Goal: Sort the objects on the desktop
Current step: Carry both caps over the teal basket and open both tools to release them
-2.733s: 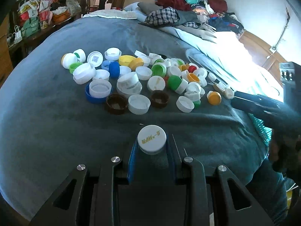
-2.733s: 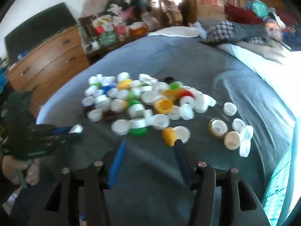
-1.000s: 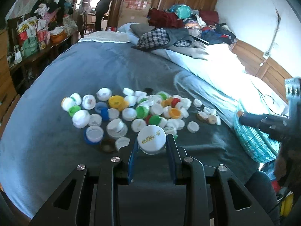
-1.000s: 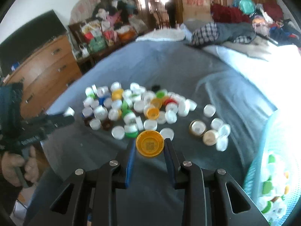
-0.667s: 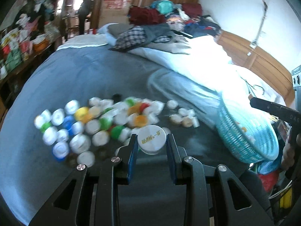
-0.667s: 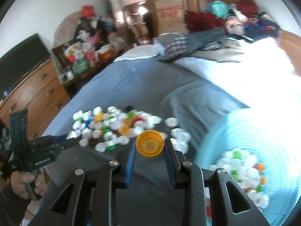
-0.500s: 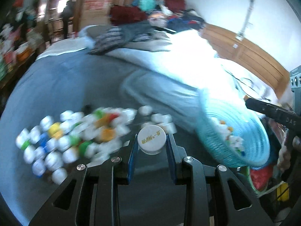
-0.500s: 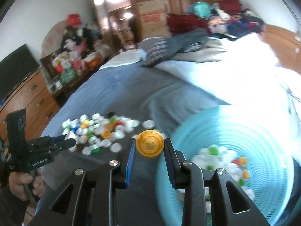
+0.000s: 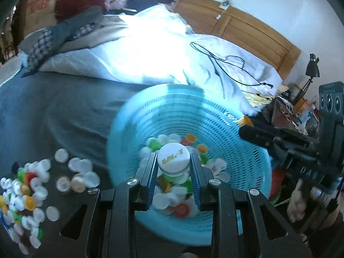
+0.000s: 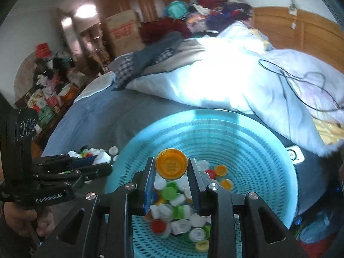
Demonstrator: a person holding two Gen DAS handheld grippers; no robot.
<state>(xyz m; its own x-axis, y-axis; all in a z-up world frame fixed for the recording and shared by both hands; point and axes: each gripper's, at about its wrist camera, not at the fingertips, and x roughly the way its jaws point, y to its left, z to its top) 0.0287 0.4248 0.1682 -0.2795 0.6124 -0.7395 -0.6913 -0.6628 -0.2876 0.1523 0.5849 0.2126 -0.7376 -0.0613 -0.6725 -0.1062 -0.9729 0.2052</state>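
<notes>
Left wrist view: left gripper (image 9: 173, 163) is clamped on a white cap (image 9: 173, 160), held over the blue basket (image 9: 243, 167) of caps; loose caps (image 9: 28, 191) lie on the grey blanket (image 9: 53, 107).
Right wrist view: right gripper (image 10: 172, 169) pinches an orange cap (image 10: 171, 165) above the same basket.

You are working in a lived-in home bedroom. A bed (image 9: 71, 107) with a grey blanket and a rumpled white duvet (image 9: 163, 58) fills the view, with a wooden headboard (image 9: 243, 30) behind it. Piled clothes (image 10: 193, 6), a cardboard box (image 10: 123, 32) and a desk lamp (image 9: 311, 68) crowd the edges.
</notes>
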